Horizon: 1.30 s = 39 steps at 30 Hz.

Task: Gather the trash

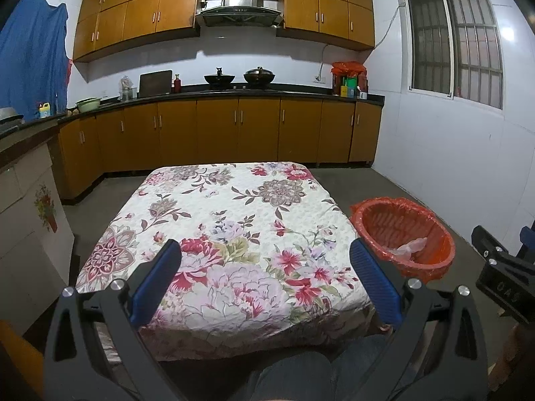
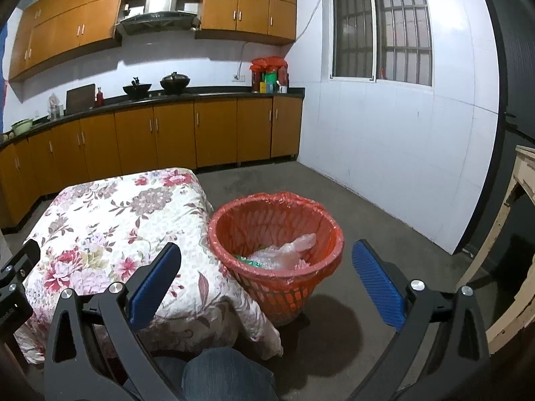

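An orange waste basket (image 2: 284, 287) lined with a red bag stands on the floor at the right side of the table; it also shows in the left wrist view (image 1: 431, 260). Crumpled clear plastic (image 2: 287, 250) and something green (image 2: 249, 260) lie inside it. The table carries a floral cloth (image 1: 234, 234), also seen in the right wrist view (image 2: 110, 227), with nothing on it. My left gripper (image 1: 265, 254) is open and empty above the table's near edge. My right gripper (image 2: 267, 257) is open and empty, held in front of the basket.
Kitchen counter (image 1: 234, 92) with woks, bottles and bowls runs along the back wall above wooden cabinets. A white cupboard (image 1: 26, 234) stands at the left. A wooden frame (image 2: 511, 234) stands at the right. The person's knee (image 2: 220, 374) is below the grippers.
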Motion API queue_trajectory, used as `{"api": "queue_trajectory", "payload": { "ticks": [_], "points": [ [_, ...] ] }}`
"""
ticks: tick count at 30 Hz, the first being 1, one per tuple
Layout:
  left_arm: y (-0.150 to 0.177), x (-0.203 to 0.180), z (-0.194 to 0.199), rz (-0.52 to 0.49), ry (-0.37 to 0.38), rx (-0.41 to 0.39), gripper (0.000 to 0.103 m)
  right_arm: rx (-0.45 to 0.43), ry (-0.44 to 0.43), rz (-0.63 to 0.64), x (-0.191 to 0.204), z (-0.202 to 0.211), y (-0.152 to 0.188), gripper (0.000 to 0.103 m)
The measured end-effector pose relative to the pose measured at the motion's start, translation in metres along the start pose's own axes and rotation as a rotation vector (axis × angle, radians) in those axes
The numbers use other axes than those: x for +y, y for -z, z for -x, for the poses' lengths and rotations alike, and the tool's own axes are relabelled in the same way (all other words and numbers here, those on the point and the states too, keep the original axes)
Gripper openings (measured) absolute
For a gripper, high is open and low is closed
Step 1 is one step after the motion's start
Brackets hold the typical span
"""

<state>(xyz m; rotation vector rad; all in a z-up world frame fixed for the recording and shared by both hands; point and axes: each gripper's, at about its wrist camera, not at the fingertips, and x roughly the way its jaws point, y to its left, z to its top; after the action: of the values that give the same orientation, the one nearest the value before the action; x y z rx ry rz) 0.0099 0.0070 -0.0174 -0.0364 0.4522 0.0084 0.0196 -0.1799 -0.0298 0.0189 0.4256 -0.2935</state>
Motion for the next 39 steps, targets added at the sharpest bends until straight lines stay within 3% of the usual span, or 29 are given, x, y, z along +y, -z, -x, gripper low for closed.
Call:
{"api": "queue_trajectory", "payload": {
  "ticks": [39],
  "points": [
    [-0.001,0.001,0.019,-0.003,-0.029,-0.040,0.099,-0.005,-0.004,-0.004,0.006,0.014,0.004,0.101]
  ]
}}
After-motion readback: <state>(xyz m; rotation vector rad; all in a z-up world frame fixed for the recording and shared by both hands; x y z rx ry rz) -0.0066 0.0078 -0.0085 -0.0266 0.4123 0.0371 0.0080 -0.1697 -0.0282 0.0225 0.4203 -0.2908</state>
